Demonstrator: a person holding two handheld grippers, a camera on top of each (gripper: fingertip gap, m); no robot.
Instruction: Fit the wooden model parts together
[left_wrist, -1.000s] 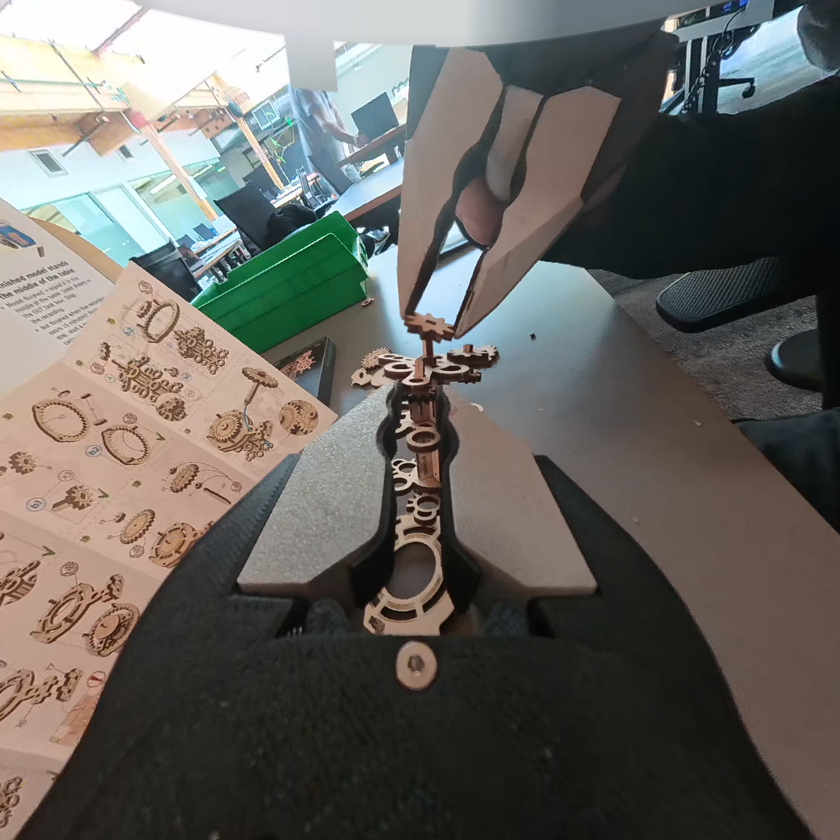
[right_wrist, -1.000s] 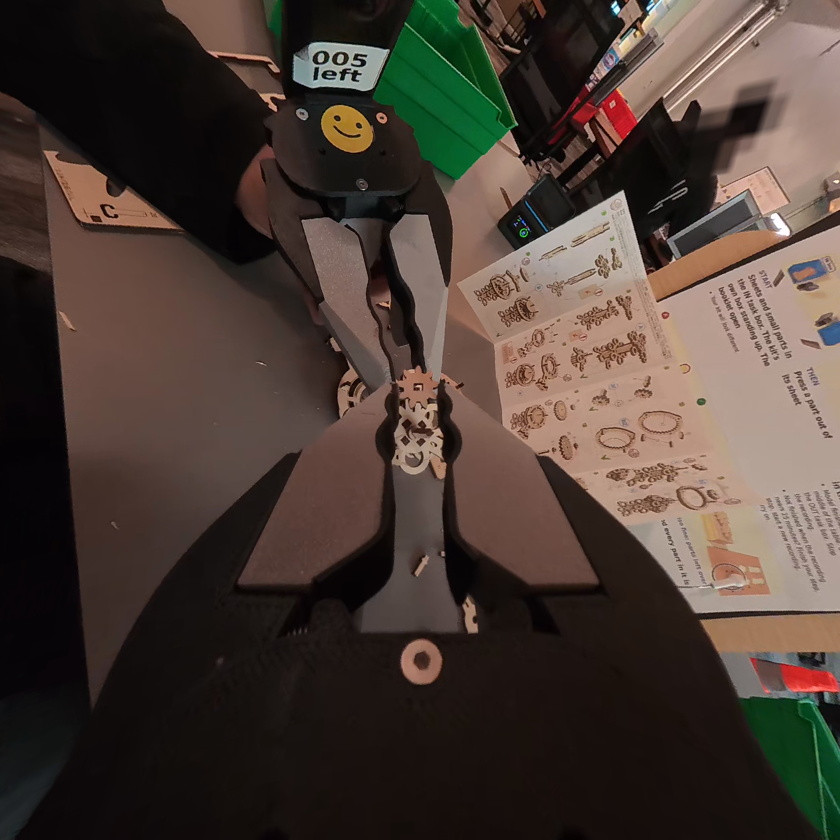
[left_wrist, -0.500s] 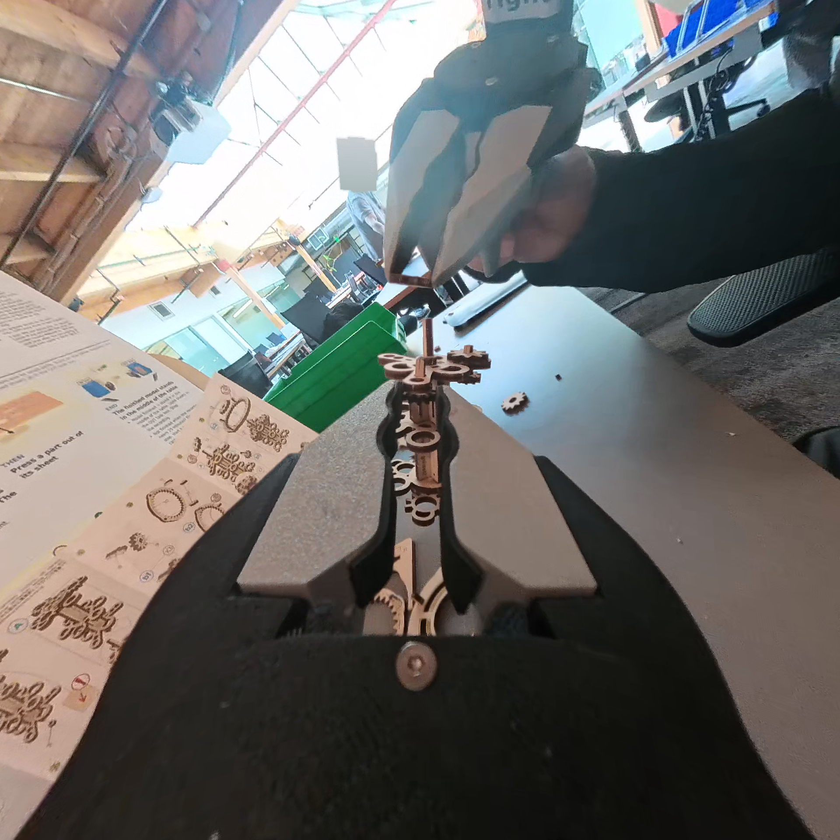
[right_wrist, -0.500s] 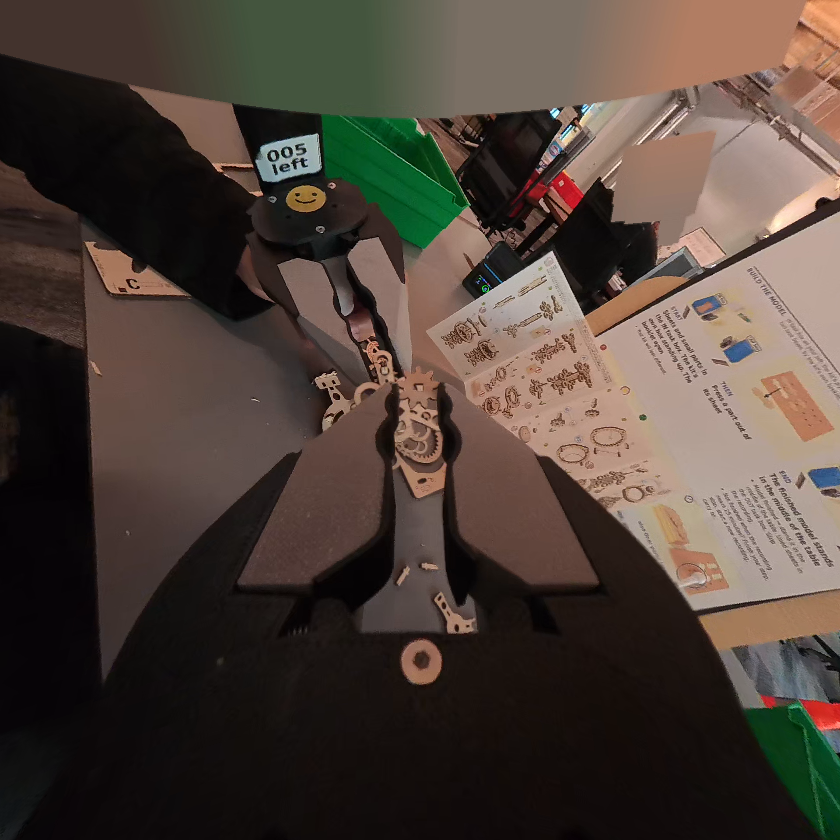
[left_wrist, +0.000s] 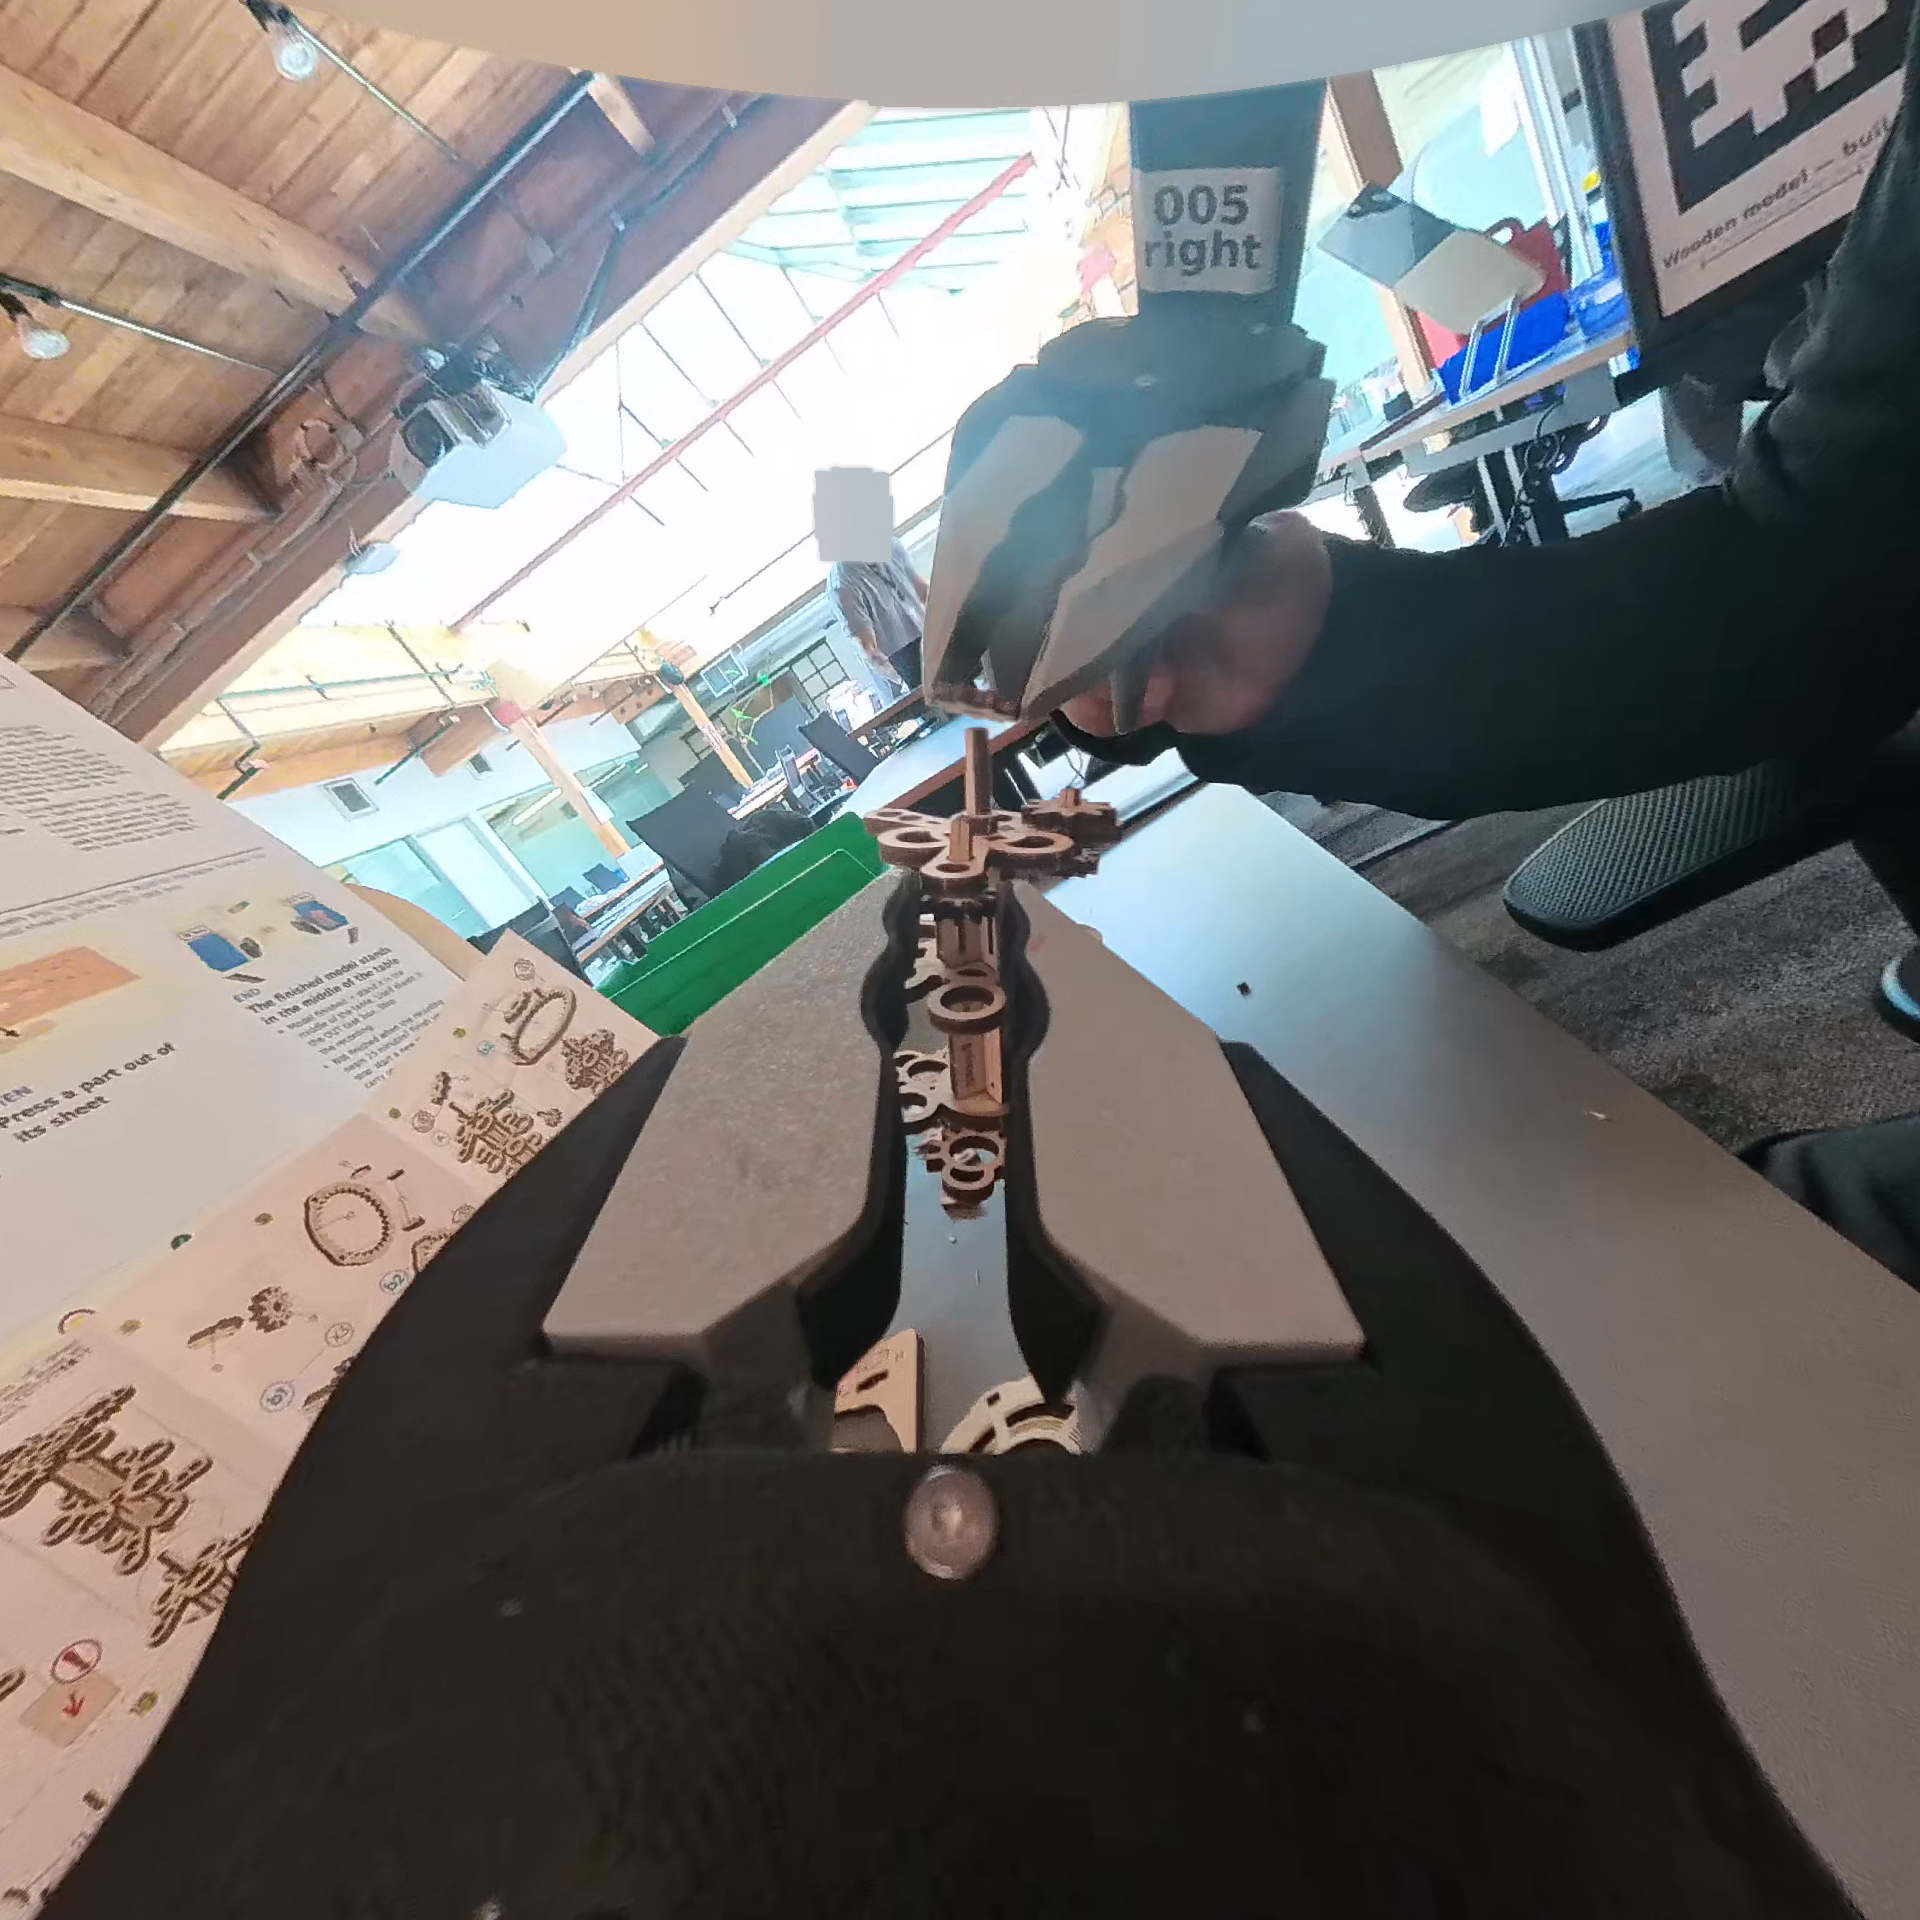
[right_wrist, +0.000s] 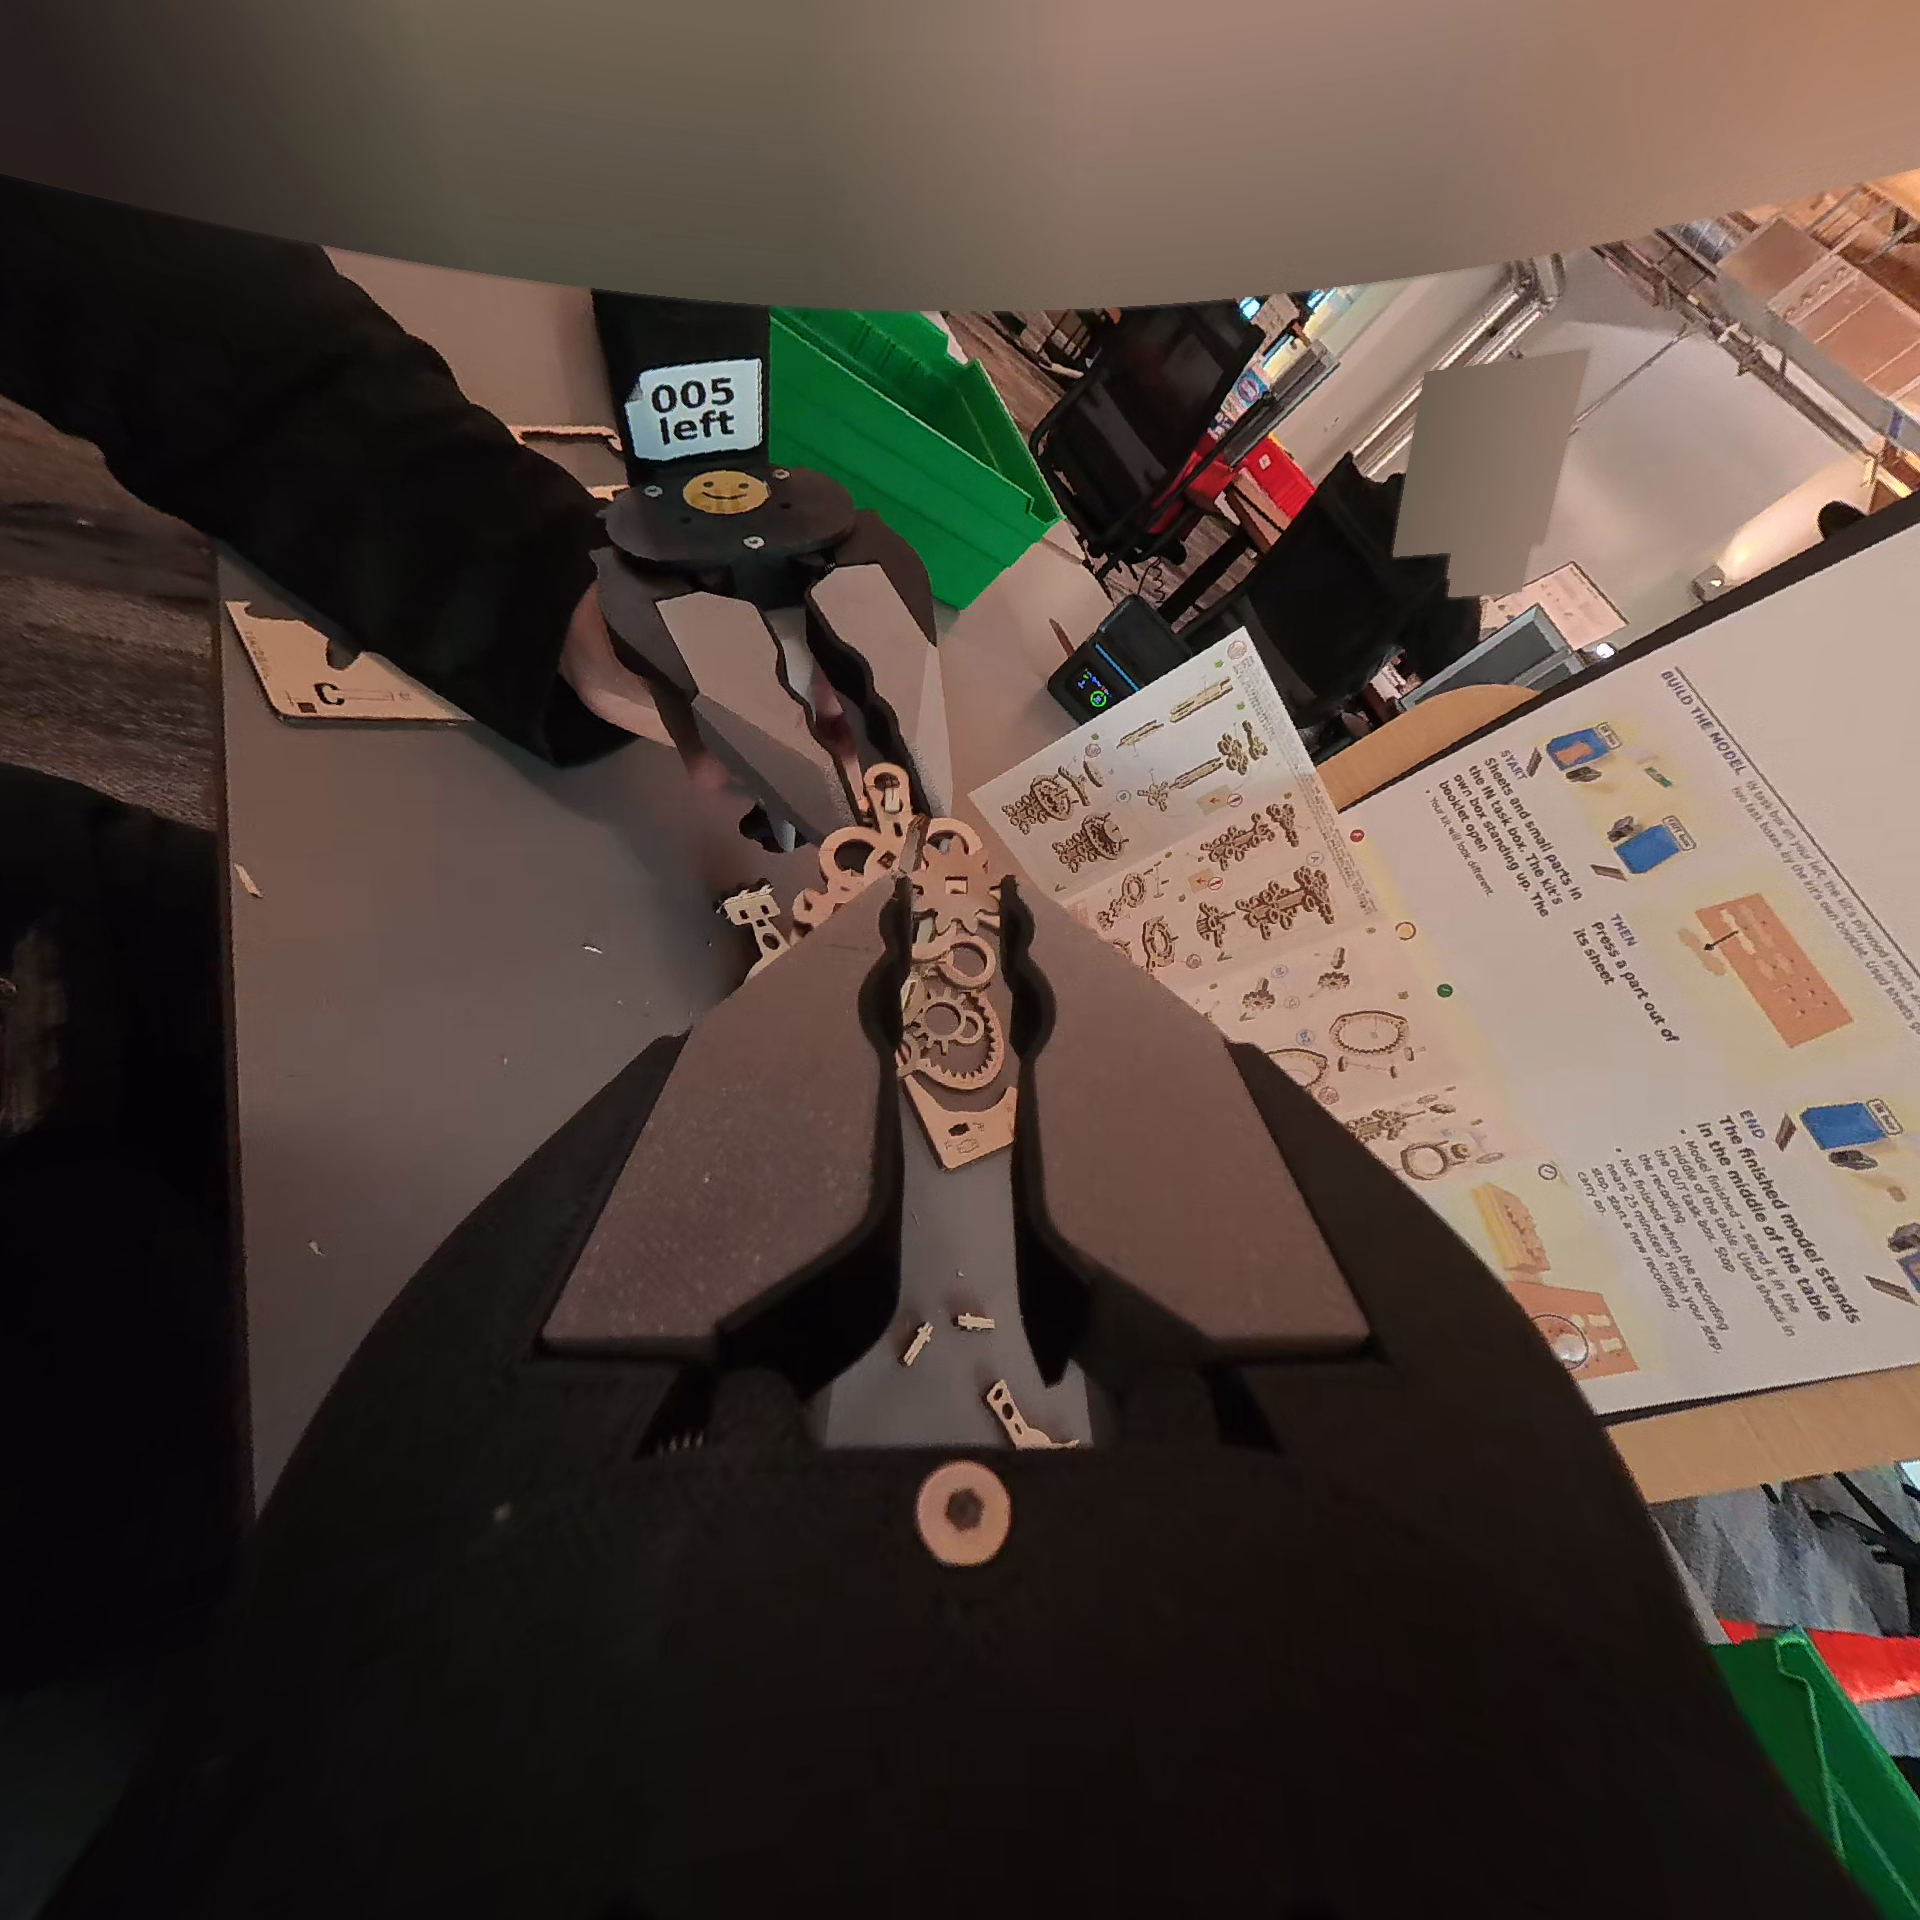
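Left wrist view is showing the grey table (left_wrist: 1351, 1039) stretching off at 1 o'clock, with the left gripper (left_wrist: 961, 894) pinching the wooden model assembly (left_wrist: 971, 997), its axle peg (left_wrist: 977, 769) sticking up at 12. The right gripper (left_wrist: 987, 701) is hanging just above that peg, clamping a small gear (right_wrist: 951, 883). Looks like the gear-onto-axle step; next move needs the gear's hole lining up, I'd guess.
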